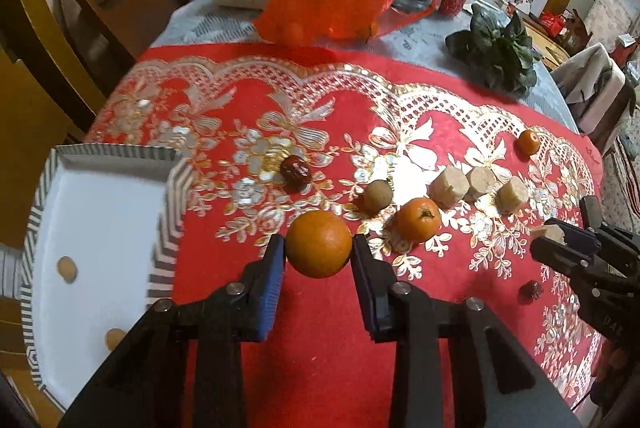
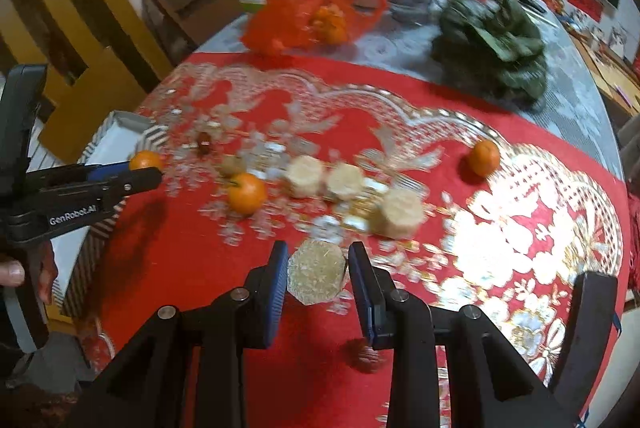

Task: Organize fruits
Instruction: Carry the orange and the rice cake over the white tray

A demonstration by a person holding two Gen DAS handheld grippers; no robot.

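- Both tongs are clenched: the left gripper (image 1: 319,245) grasps an orange (image 1: 319,243), the right gripper (image 2: 318,270) a pale cut chunk (image 2: 317,271).
- Each load hangs above the red cloth (image 1: 320,340); carry level, squeezing gently, and let go low inside the striped tray (image 1: 166,232) at left.
- Round, glossy orange may roll; chunk is fibrous and faceted.

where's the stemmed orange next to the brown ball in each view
Left wrist view: stemmed orange right of centre, just right of the left tongs.
Right wrist view: stemmed orange left of centre, above the right tongs.
Shared landmark: the brown ball just up-left of it.
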